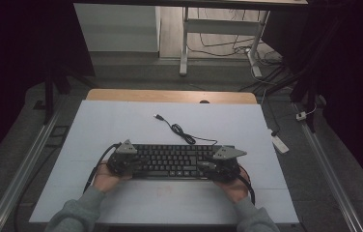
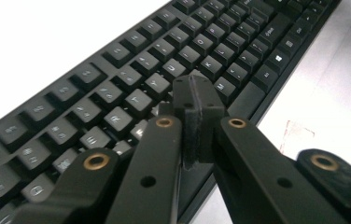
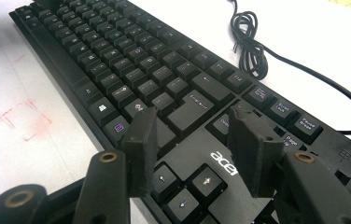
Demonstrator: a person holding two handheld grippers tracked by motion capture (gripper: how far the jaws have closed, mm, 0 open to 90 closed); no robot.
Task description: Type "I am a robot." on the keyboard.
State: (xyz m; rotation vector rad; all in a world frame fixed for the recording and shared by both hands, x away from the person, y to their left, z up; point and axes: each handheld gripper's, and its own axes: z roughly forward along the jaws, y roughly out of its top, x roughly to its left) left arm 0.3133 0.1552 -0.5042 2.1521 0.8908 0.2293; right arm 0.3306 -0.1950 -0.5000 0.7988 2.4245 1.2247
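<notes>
keyboard (image 1: 172, 161) lain crosswise at table (image 1: 121, 125) front, long axis left-right | left gripper (image 2: 197, 100) closed, empty, over letter keys | right gripper (image 3: 194, 140) open above arrow keys | both ends equally near

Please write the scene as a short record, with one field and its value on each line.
surface: white table top
main object: black keyboard, lying flat near the person's edge
cable: black keyboard cable, loosely coiled behind the keyboard, plug end free on the table
left gripper: jaws closed together, over the letter keys
right gripper: jaws apart, over the arrow keys and the logo area
hands: one at each end of the keyboard
marks: faint red marks on the table in front of the keyboard
</notes>
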